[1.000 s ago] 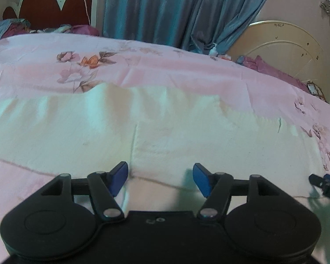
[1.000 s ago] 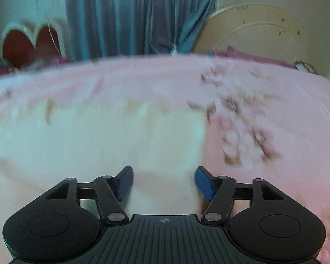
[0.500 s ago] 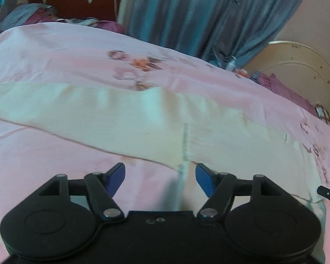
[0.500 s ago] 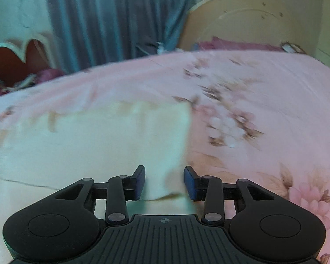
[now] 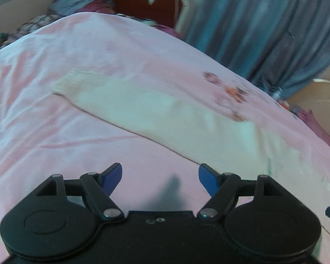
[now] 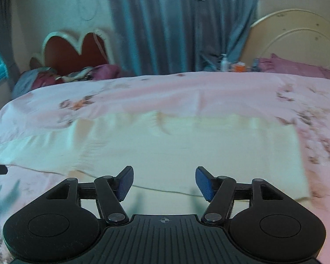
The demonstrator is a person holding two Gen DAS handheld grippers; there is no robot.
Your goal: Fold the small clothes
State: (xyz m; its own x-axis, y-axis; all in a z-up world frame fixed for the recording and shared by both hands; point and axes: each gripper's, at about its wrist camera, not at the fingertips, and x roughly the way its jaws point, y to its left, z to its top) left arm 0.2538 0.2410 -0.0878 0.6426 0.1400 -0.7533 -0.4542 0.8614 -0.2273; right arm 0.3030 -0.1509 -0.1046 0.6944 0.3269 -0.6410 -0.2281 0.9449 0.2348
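Right wrist view: cream garment (image 6: 187,151) spread flat on the pink bedsheet (image 6: 187,88), probably light, soft and limp, best pinched at its near hem or a corner; right gripper (image 6: 164,181) and left gripper (image 5: 160,180) both spread wide, empty.

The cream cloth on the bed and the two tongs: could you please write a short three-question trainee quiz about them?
1. True or false: the left tongs are shut on the cream cloth.
2. What lies straight beneath the gap of the right tongs: A) the cream cloth, B) the grey curtain, C) the red headboard?
3. Fill in: the cream cloth lies spread on the ____ bedsheet.

Key
1. False: both tongs are open and hold nothing.
2. A.
3. Pink.
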